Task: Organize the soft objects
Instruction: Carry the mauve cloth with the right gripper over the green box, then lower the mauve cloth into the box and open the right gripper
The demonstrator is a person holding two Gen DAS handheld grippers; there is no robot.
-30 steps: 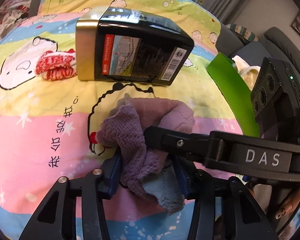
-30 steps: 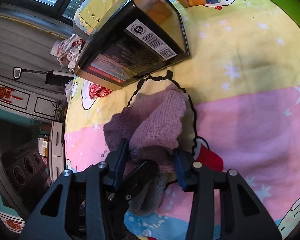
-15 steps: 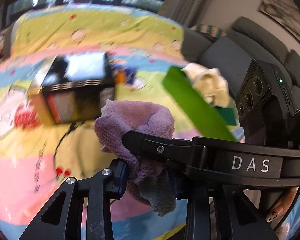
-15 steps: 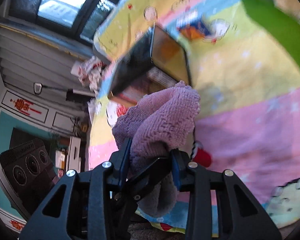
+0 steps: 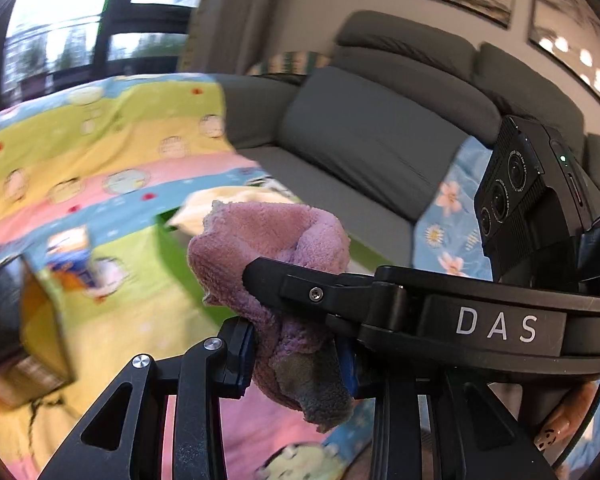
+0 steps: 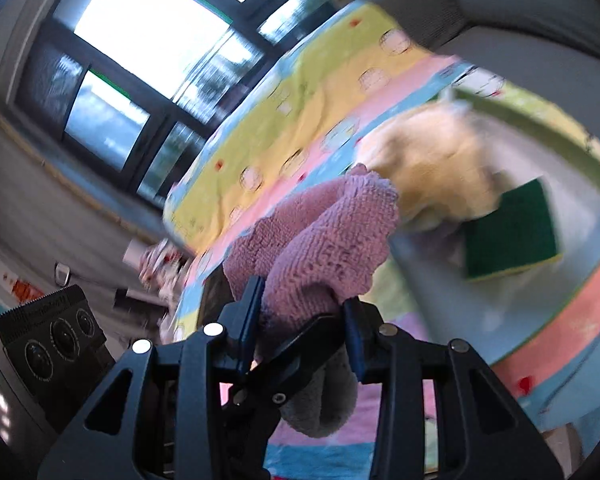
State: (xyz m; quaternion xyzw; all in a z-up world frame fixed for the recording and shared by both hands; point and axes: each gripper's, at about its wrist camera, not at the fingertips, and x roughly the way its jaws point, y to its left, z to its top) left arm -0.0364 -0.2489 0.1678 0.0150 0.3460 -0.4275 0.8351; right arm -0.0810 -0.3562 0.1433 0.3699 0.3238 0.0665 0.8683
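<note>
Cartoon-print pastel blanket (image 5: pixel 100 152) lay below; left gripper (image 5: pixel 296 354) and right gripper (image 6: pixel 300 316) both clamped one fuzzy purple knitted cloth (image 5: pixel 276 248). Uneven pulling might tear it free.

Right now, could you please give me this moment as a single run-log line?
phase: carry | left gripper: shut on purple cloth | right gripper: shut on purple cloth | cloth: lifted off bedsheet | ahead: tray holding yellow cloth, green sponge

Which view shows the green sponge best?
Right wrist. The green sponge shows its whole top face, though blurred, beside the yellow cloth past the purple cloth. The left wrist view shows no sponge; the held purple cloth and right gripper fill that area.
</note>
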